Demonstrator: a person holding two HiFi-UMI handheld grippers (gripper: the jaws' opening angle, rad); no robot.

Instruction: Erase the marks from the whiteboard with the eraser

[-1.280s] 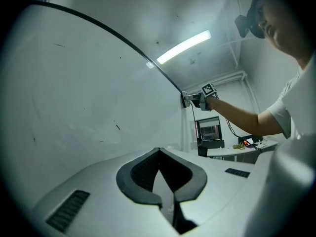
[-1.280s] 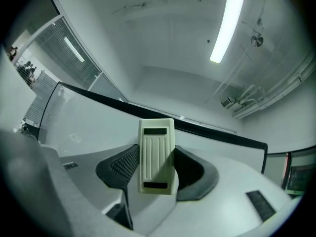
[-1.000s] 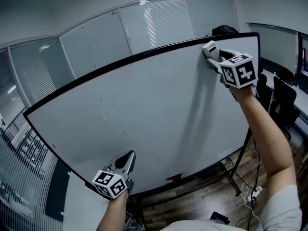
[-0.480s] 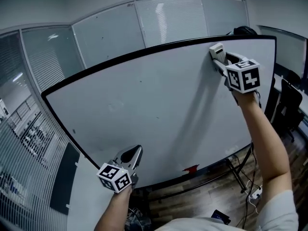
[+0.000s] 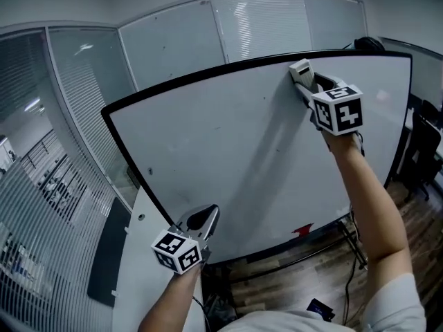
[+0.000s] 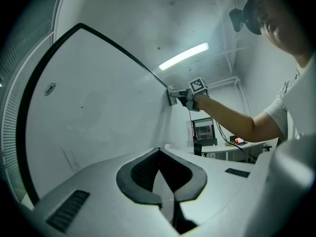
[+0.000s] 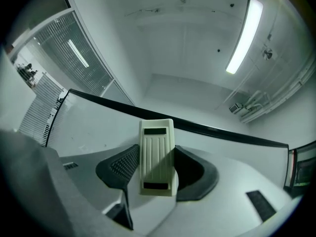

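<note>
The whiteboard (image 5: 228, 151) is large, white and black-framed, and leans across the head view. Its surface shows only faint specks, with a small round spot (image 6: 50, 88) near its left edge. My right gripper (image 5: 305, 81) is raised to the board's top edge and is shut on a cream ribbed eraser (image 5: 300, 70). The eraser (image 7: 157, 137) stands lengthwise between the dark pads and lies against the board. My left gripper (image 5: 205, 220) hangs low in front of the board's bottom edge. Its jaws meet at the tips (image 6: 158, 152) with nothing in them.
Glass partitions with blinds (image 5: 173, 40) stand behind the board. A small red object (image 5: 302, 230) sits on the board's lower rail. A white table with a dark pad (image 5: 111, 247) lies to the left. A desk with a monitor (image 6: 203, 130) is off to the right, above the wooden floor (image 5: 304, 282).
The eraser in my right gripper has slid left along the board's top edge. The view has swung, so the board sits further right. The left gripper stays low and shut.
</note>
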